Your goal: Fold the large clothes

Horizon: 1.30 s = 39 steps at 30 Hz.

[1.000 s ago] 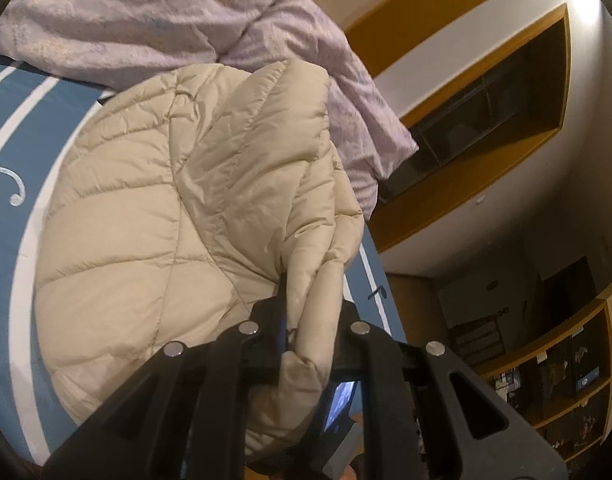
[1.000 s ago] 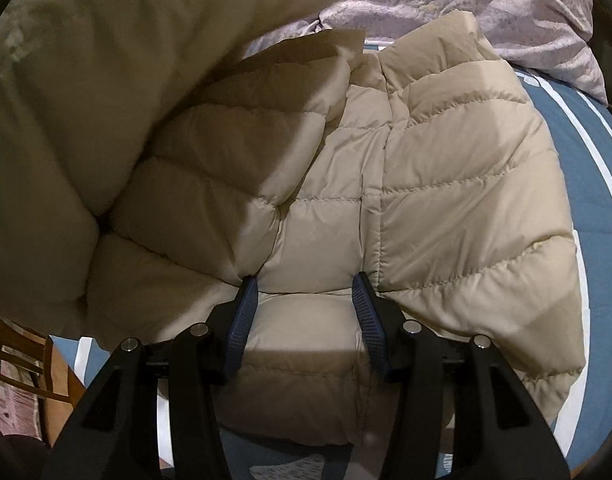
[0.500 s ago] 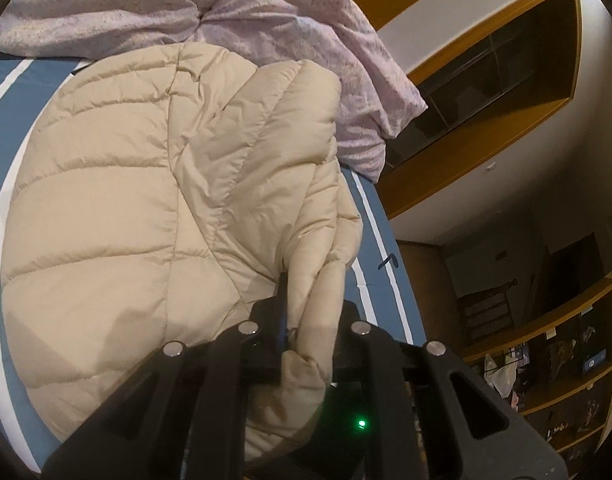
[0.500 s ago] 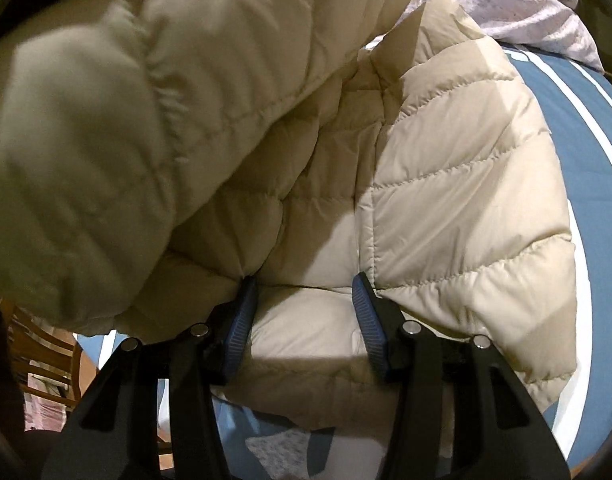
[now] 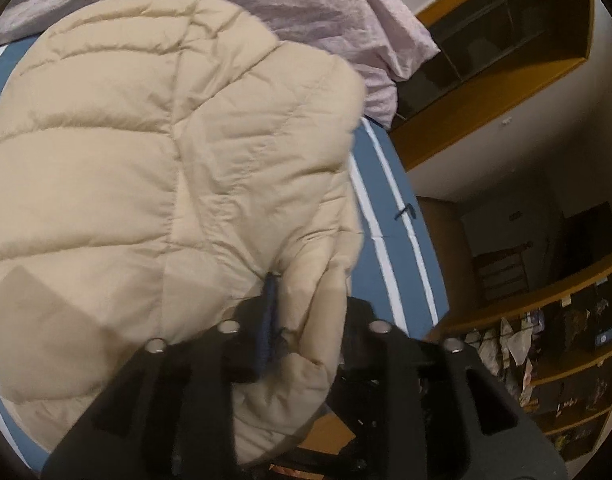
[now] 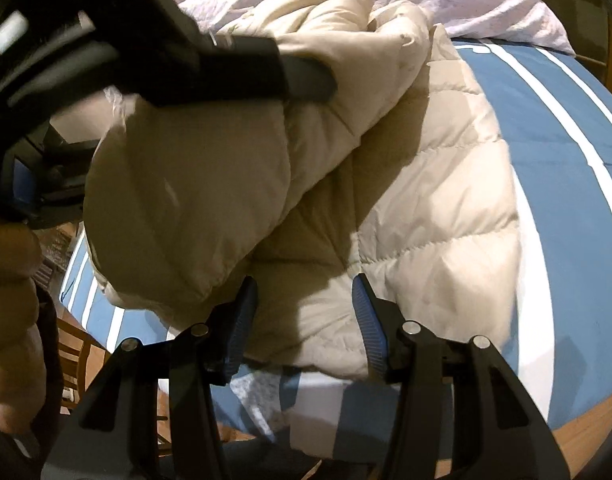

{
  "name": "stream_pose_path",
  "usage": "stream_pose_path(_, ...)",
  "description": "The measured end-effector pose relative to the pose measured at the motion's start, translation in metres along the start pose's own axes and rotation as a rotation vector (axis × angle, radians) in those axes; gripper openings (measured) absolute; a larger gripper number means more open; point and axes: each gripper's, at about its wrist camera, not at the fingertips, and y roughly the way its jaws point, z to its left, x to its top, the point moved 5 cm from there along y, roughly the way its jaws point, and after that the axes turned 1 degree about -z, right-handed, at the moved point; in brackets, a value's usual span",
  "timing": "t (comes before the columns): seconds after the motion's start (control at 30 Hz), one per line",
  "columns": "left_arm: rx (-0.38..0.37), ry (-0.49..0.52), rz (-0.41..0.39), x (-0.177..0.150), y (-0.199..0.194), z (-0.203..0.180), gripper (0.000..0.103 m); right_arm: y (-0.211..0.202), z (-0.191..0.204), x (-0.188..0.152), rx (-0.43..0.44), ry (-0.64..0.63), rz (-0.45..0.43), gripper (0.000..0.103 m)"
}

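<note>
Left hand-held gripper (image 5: 302, 320) has just been spreading, puffer jacket (image 5: 154, 168) flap between its jaws, stretching toward frame top. Right hand-held gripper (image 6: 304, 316) hovers spread, empty, nearer the hem at lower centre.

The puffy tan coat (image 5: 154, 168) is soft, with stitched lines across it. It lies spread on the blue bed cover with white stripes (image 6: 553, 184). One side is folded over on top of the rest. Its far end reaches the crumpled light purple blanket (image 5: 329, 12).
</note>
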Motion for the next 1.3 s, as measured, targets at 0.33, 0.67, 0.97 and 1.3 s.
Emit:
stream_pose_path(0.33, 0.008, 0.061, -0.155, 0.014, -0.077, -0.009, 0.063, -0.01, -0.027, 0.0, -0.013, 0.044, -0.014, 0.051)
stream_pose_path(0.67, 0.297, 0.031, -0.212, 0.028, -0.084, 0.058, 0.061, -0.011, -0.034, -0.005, -0.032, 0.055, -0.023, 0.052)
stream_pose_path(0.97, 0.306, 0.046, -0.149, 0.016, -0.049, 0.062, 0.061, -0.018, -0.049, -0.002, -0.071, 0.08, -0.03, 0.052)
stream_pose_path(1.3, 0.301, 0.097, -0.073, 0.001, -0.003, 0.05, 0.061, -0.029, -0.077, -0.007, -0.136, 0.145, -0.05, 0.057)
